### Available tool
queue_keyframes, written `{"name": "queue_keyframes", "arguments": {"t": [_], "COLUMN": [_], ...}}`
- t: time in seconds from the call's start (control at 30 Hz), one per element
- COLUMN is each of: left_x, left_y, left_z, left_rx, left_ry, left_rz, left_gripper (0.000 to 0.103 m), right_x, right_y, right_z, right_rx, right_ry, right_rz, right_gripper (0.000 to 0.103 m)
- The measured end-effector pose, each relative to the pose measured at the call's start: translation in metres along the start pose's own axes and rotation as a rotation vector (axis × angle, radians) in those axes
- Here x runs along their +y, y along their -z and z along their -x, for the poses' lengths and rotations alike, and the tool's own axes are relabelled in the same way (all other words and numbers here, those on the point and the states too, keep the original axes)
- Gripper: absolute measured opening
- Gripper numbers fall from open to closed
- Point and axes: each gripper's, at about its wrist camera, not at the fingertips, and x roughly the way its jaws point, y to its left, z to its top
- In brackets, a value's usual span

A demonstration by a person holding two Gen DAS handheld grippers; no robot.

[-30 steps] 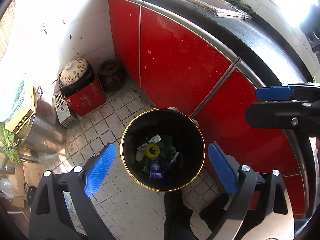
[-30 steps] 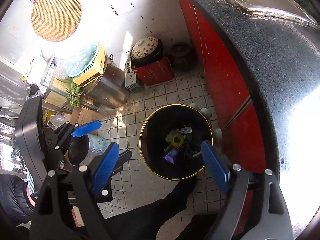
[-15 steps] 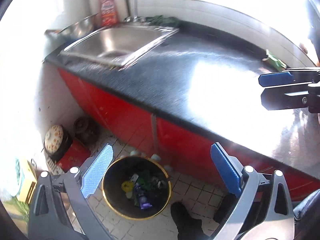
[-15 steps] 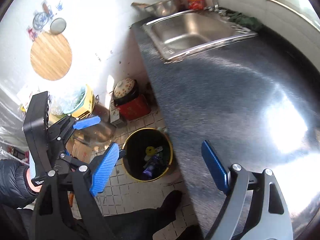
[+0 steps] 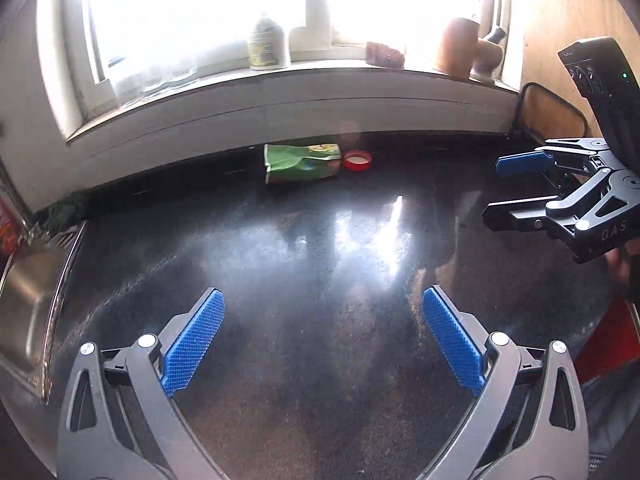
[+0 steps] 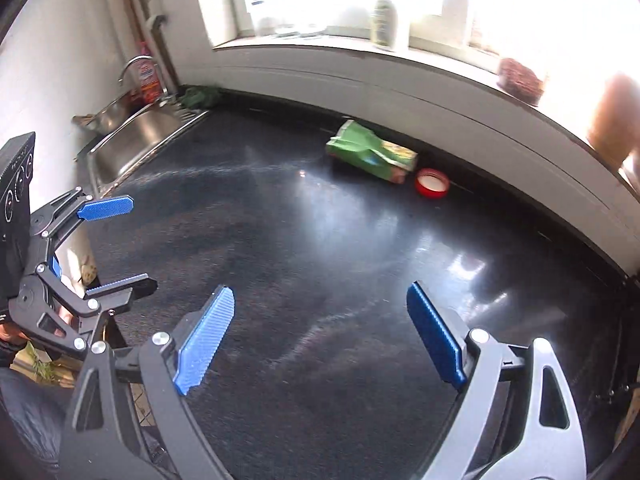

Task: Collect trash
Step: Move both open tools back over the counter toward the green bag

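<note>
A crumpled green carton lies on its side at the back of the black countertop, against the wall. A red lid sits just right of it. My left gripper hovers open over the counter's near part, nothing between its blue pads. My right gripper hangs to its right, also well short of the carton. Its jaws are opening and hold nothing.
A steel sink is set into the counter at the left, with a green cloth at its back corner. On the window sill stand a bottle and a clay jar.
Both grippers have risen and swung from the floor bin by the red cabinets up over the countertop. The bin has left both views; the carton and lid have come into view.
</note>
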Motion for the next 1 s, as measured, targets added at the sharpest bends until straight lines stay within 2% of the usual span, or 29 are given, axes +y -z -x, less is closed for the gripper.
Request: {"name": "queue_keyframes", "arguments": {"t": [0.17,0.4,0.53,0.73,0.83,1.0], "left_x": [-0.022,-0.015,-0.003,0.028,0.049,0.076], "left_y": [-0.025,-0.044,-0.061,-0.096,-0.113,-0.135], "left_z": [-0.029,-0.070,-0.102,-0.162,-0.198,-0.242], "left_rx": [0.014,0.041,0.055,0.073,0.098,0.106], "left_ry": [0.034,0.048,0.028,0.029,0.029,0.080], "left_rz": [-0.087,-0.157,-0.231,-0.277,-0.276,-0.252], "left_gripper": [0.097,0.097,0.096,0.096,0.096,0.096], "right_x": [-0.049,-0.074,-0.086,-0.105,-0.114,-0.127], "right_y": [0.017,0.010,-0.005,-0.032,-0.043,-0.060], "right_z": [0.006,-0.013,-0.039,-0.086,-0.111,-0.158], "right_rx": [-0.011,0.011,0.041,0.089,0.116,0.163], "right_ry": [0.048,0.036,0.022,0.006,-0.009,-0.015], "right_rz": [-0.083,-0.116,-0.107,-0.109,-0.108,-0.082], "right_gripper": [0.086,0.086,0.086,0.086,0.086,0.086]}}
